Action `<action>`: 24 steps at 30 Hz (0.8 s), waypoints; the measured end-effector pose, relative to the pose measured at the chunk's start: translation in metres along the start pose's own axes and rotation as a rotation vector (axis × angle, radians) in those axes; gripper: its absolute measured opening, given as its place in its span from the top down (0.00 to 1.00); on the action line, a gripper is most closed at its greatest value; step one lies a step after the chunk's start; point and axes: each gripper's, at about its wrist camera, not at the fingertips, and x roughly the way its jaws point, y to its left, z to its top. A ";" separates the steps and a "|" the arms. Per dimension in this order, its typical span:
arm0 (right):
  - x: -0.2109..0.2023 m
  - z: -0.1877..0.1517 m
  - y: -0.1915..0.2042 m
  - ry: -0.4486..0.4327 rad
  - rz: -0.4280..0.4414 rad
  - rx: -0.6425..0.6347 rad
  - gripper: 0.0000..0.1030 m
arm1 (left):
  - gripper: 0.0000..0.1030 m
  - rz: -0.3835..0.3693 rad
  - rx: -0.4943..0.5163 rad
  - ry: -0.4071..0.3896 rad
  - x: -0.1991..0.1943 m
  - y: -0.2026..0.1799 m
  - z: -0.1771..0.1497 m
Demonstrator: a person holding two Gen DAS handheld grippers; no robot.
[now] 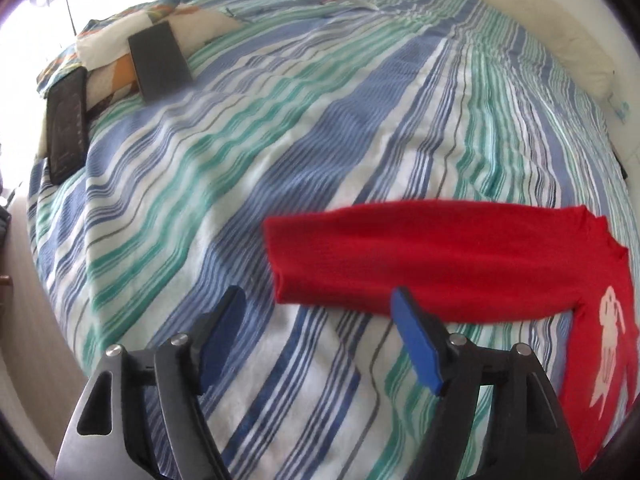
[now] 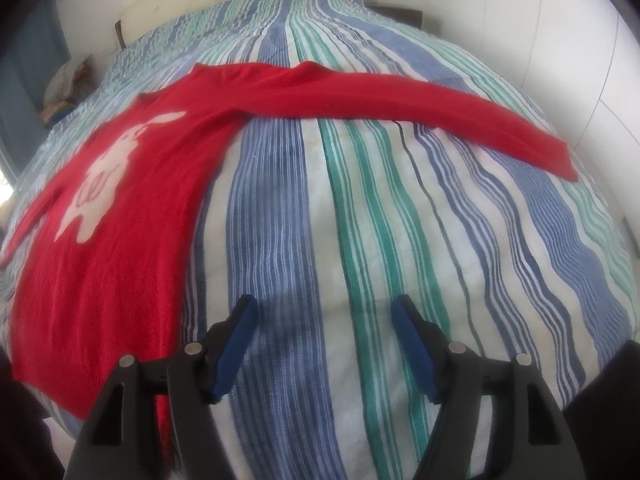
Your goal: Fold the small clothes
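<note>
Left claw [image 1: 320,300] hangs with its blue pads wide apart and nothing between them, just striped bedspread [image 1: 248,200] below. Right ahead of it, slightly to its right, lies one sleeve of the red sweater [image 1: 432,264], stretched crosswise to the claw's line of sight, cuff end nearest the claw's centre and the sleeve running off rightward to the body with the white animal print [image 1: 610,340]. The right-hand pad looks almost at the sleeve's near edge, though I can't say it touches. Over to the right claw [image 2: 324,312]: also spread wide, also empty, hovering over bare stripes. The sweater body sits to its left, hem edge close beside the left finger, and the other sleeve reaches across well ahead, cuff far off to the right. So the sweater lies flat, face up, arms out, between the two claws. My read: folding hasn't started, and a sleeve comes in first. The left claw is much nearer its cuff; the right has a long reach forward. Far ahead-left of the left claw, two dark flat objects [image 1: 160,60] lean near a pillow [image 1: 108,40], well clear.
</note>
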 end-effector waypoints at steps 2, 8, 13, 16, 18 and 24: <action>0.001 0.002 0.000 0.001 0.010 0.007 0.33 | 0.18 0.067 0.031 0.038 0.024 -0.005 -0.028; -0.003 0.001 0.005 -0.012 0.022 -0.015 0.33 | 0.15 0.130 0.104 -0.171 -0.019 -0.025 -0.054; -0.021 0.002 0.015 -0.104 0.021 -0.061 0.33 | 0.06 -0.008 0.170 -0.346 -0.069 -0.068 -0.026; -0.023 0.005 0.019 -0.130 0.012 -0.078 0.33 | 0.06 -0.088 0.155 -0.355 -0.060 -0.102 0.015; -0.021 0.004 0.019 -0.125 0.001 -0.074 0.33 | 0.06 -0.101 0.146 -0.343 -0.041 -0.127 0.039; -0.012 0.006 0.012 -0.091 -0.029 -0.053 0.33 | 0.05 -0.078 0.167 -0.064 0.071 -0.172 0.045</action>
